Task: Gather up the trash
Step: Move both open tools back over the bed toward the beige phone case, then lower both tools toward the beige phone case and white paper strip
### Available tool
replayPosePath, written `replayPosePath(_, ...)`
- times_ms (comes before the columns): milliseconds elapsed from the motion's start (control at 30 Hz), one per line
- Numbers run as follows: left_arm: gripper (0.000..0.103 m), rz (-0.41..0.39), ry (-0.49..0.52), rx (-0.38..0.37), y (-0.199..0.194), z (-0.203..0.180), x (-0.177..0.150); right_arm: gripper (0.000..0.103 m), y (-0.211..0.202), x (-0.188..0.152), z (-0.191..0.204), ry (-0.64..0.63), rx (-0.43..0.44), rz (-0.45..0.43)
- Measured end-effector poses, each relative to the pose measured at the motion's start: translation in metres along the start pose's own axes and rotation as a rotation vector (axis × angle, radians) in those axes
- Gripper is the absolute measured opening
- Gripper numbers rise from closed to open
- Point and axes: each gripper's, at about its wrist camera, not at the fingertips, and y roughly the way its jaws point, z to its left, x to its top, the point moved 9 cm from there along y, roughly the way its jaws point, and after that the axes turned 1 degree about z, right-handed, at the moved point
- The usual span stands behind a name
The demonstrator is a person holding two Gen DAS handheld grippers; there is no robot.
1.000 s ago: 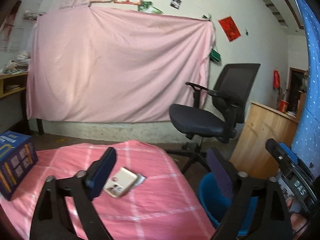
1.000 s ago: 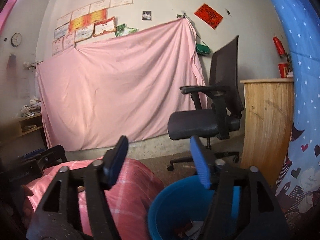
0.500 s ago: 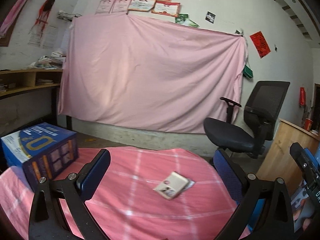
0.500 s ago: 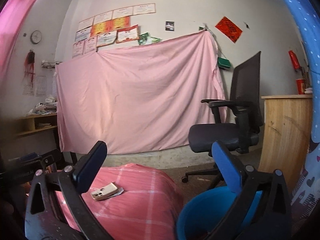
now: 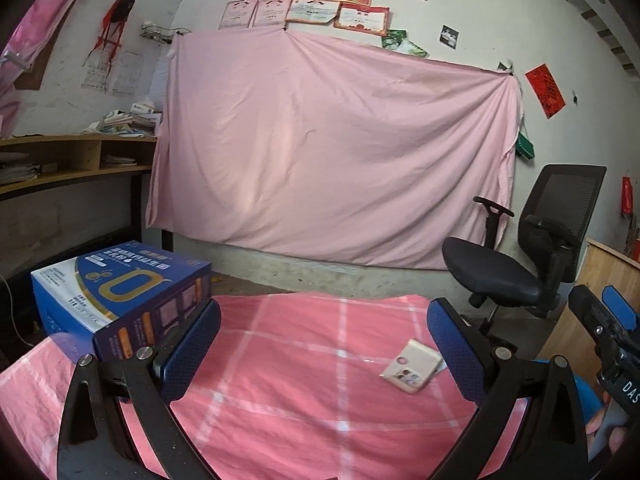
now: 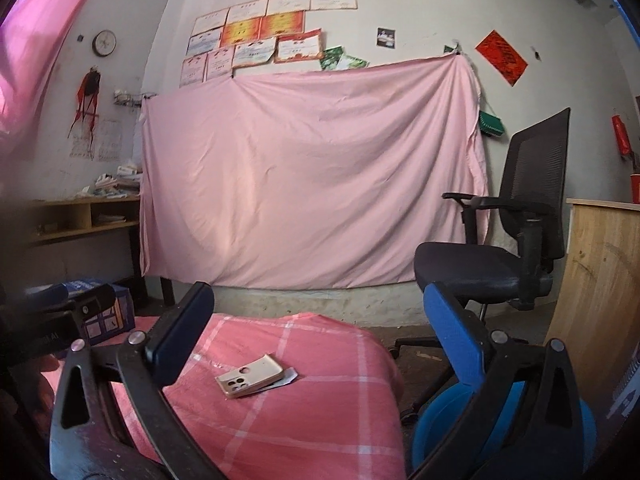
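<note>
Both claws hung spread wide with nothing between their pads. The left gripper hovered over the pink checked cloth, and the phone case lay just ahead of its right-hand pad, flat on the cloth, its long axis slanting away toward the far right. The right gripper had the phone case ahead and a little left of its centre line (with a scrap of paper tucked under its far end). Either could have reached it; the left looked nearer, I judged. Right of the case the cloth dropped off at the table edge, and below that edge stood the blue bin. Well left of the case sat the blue box; beyond it, open cloth.
</note>
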Motion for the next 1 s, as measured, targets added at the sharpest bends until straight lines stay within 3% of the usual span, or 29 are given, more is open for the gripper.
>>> replayPosePath(400, 0.101, 0.052, -0.03, 0.032, 0.013, 0.021, -0.014, 0.103, 0.03, -0.03, 0.017, -0.058, 0.023, 0.123)
replayPosePath(667, 0.101, 0.126, -0.034, -0.007, 0.028, 0.016, -0.018, 0.103, 0.042, -0.038, 0.016, -0.057, 0.021, 0.175)
replayPosePath(833, 0.1, 0.193, 0.0, -0.039, 0.041, 0.001, -0.024, 0.103, 0.057, -0.051, 0.007, -0.048, 0.021, 0.274)
replayPosePath(933, 0.09, 0.246, 0.021, -0.071, 0.051, -0.008, -0.032, 0.103, 0.068, -0.063, 0.001, -0.038, 0.027, 0.346)
replayPosePath(1000, 0.078, 0.287, 0.036, -0.093, 0.056, -0.015, -0.038, 0.094, 0.074, -0.07, -0.001, -0.034, 0.037, 0.387)
